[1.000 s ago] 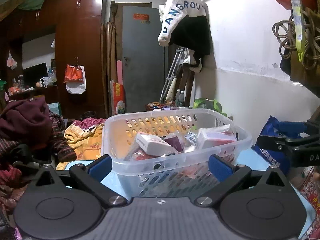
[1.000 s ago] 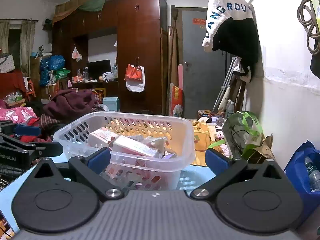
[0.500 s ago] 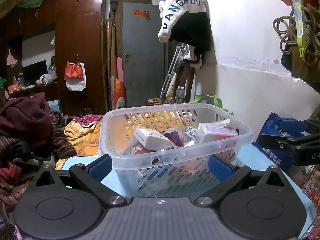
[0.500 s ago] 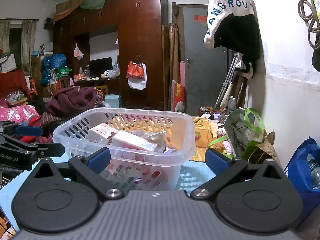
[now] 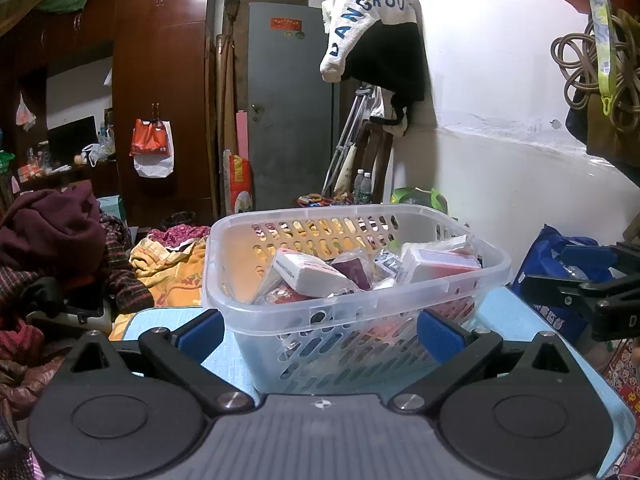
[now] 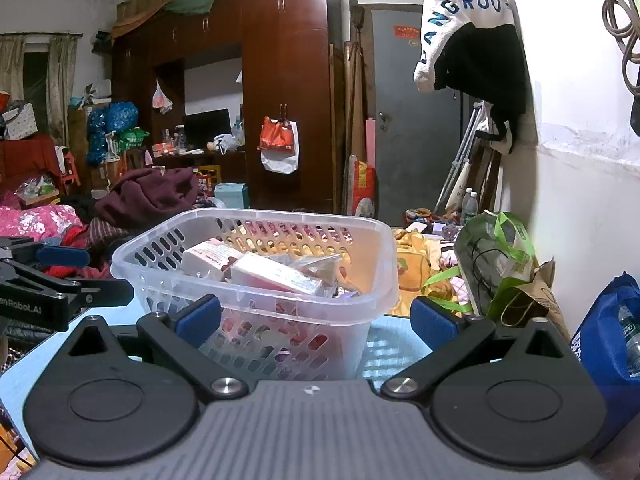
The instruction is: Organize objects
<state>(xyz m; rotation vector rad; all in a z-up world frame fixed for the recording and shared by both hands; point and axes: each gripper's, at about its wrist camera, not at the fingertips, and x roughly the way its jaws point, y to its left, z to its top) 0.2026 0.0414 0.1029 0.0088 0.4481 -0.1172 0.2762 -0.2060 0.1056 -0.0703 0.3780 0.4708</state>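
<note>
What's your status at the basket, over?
Left gripper open, empty. Right gripper open, empty. Clear basket on blue table, full of packets, untouched. Nothing between the grippers and the basket.

Both tongs, left tongs [image 5: 320, 330] and right tongs [image 6: 316, 318], have black linkage arms, blue pads [image 5: 438, 336], silver screws and ribbed grey bodies

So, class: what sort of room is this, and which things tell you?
Probably a cluttered bedroom or living room at home: a tall dark wooden wardrobe, heaped clothes and bedding, and a hooded white-and-black jacket hanging on the wall.
</note>
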